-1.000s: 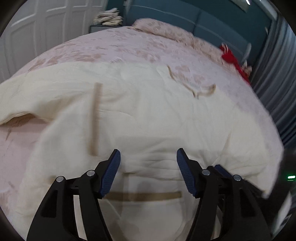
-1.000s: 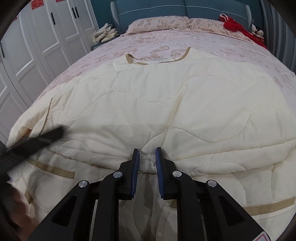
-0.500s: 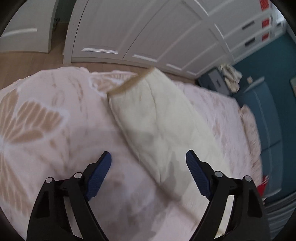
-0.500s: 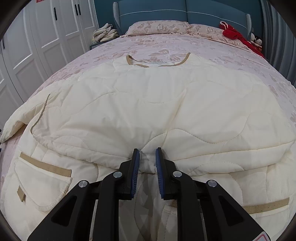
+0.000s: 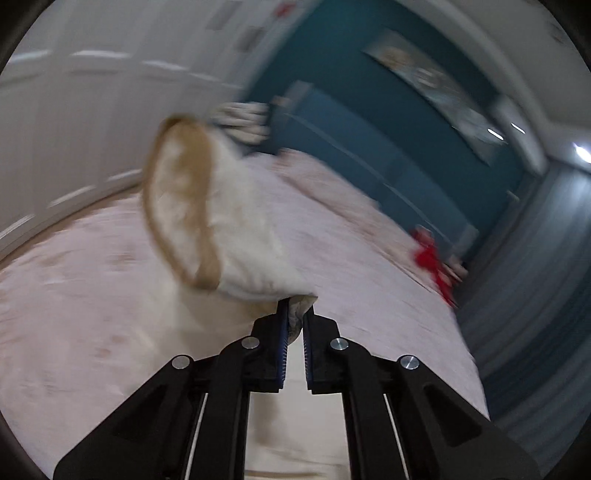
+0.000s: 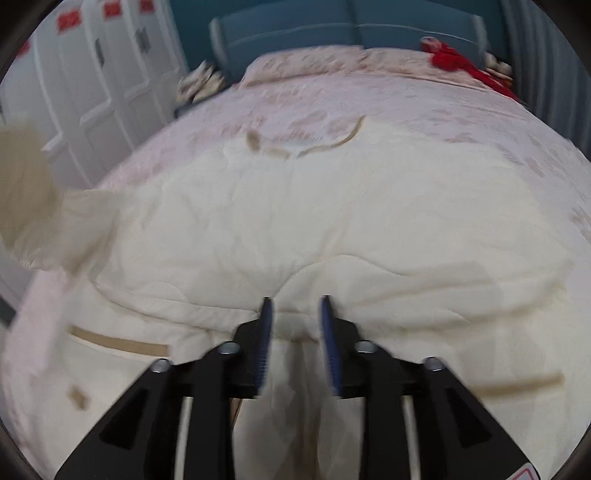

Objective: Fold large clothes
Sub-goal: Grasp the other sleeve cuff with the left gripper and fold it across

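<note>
A large cream quilted coat [image 6: 314,214] with tan trim lies spread over the bed, its neckline [image 6: 306,147] toward the pillows. My left gripper [image 5: 295,306] is shut on the edge of the coat's sleeve [image 5: 243,240], which hangs lifted above the bed with its tan-edged cuff [image 5: 177,199] open toward the camera. The same raised sleeve shows blurred at the left edge of the right wrist view [image 6: 29,177]. My right gripper [image 6: 295,306] hovers at the coat's lower fold, its jaws opening; a ridge of fabric lies between the pads, which do not press on it.
The bed's pink floral cover [image 6: 406,96] extends beyond the coat. White wardrobe doors [image 6: 92,74] stand to the left, a teal headboard [image 6: 332,33] at the far end. A red item [image 6: 454,62] lies by the pillows; grey curtains [image 5: 535,295] hang on the right.
My left gripper closed on the sleeve and swung it up off the bed. My right gripper's jaws parted from the fold they pinched and it rose a little.
</note>
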The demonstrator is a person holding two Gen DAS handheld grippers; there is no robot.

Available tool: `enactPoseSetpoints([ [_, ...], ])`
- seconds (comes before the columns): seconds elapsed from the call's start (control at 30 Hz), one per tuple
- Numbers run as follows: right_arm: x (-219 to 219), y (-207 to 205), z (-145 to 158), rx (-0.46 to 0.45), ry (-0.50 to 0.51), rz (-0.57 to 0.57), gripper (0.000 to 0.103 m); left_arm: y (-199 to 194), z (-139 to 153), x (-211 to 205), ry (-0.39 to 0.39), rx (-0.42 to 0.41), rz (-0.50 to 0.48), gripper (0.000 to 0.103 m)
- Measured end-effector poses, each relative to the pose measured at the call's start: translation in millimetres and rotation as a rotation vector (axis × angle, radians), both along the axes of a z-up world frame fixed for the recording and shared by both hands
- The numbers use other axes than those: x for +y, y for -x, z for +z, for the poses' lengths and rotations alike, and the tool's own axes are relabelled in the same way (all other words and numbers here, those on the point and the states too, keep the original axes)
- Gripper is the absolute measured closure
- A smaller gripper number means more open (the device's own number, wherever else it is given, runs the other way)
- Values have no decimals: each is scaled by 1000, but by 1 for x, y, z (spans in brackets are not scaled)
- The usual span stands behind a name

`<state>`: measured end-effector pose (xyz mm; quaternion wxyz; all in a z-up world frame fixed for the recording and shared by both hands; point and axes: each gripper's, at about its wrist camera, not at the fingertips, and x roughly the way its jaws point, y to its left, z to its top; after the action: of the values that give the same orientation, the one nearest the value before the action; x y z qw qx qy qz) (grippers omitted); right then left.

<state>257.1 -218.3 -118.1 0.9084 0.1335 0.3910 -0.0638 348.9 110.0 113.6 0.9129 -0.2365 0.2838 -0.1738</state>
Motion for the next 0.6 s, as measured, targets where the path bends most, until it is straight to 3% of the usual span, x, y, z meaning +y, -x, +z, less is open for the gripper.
enactPoseSetpoints([
  [0.1,-12,43,24,-74,-42,-41,45,31,10,-129,-13,-29,-264,83],
  [0.13,-18,60,30,-86,-43,-52,43,41,2,-158,-15,-22,-316,58],
  [0.2,-29,81,36,-89,-51,-64,41,63,-29,-209,-19,18,-366,25],
  [0.3,-51,101,40,-75,-54,-83,37,74,-79,-235,18,118,-402,25],
  [0.37,-65,106,40,-71,-56,-97,37,65,-118,-231,33,233,-351,25],
  [0.5,-97,99,37,-71,-109,-151,37,38,-169,-158,130,404,-139,26],
  [0.6,-118,82,36,-86,-162,-195,37,14,-187,-103,190,460,6,26],
])
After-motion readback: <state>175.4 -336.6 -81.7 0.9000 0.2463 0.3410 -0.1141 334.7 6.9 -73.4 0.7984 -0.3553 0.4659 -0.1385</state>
